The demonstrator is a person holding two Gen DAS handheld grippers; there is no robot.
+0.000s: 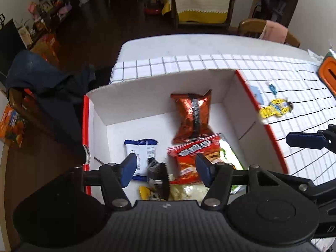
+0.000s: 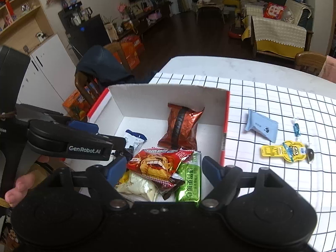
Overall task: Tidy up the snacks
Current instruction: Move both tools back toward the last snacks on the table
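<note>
Both grippers over the white box [image 2: 147,100], jaws apart, nothing clamped. L gripper [image 1: 164,169] above a dark packet [image 1: 159,176] w/ pads clear of it; R gripper [image 2: 163,171] above red lion pack [image 2: 156,166] and green pack [image 2: 189,182]. Copper pack [image 2: 180,126] sits at box rear. Outside on grid cloth [image 2: 273,96] (right of box): blue sachet [image 2: 261,127], yellow minion candy [image 2: 283,151].

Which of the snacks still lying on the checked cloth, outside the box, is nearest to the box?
The pale blue packet. It lies closest to the box's red-edged wall; the small blue candy and the yellow Minion-shaped packet lie farther out.
</note>
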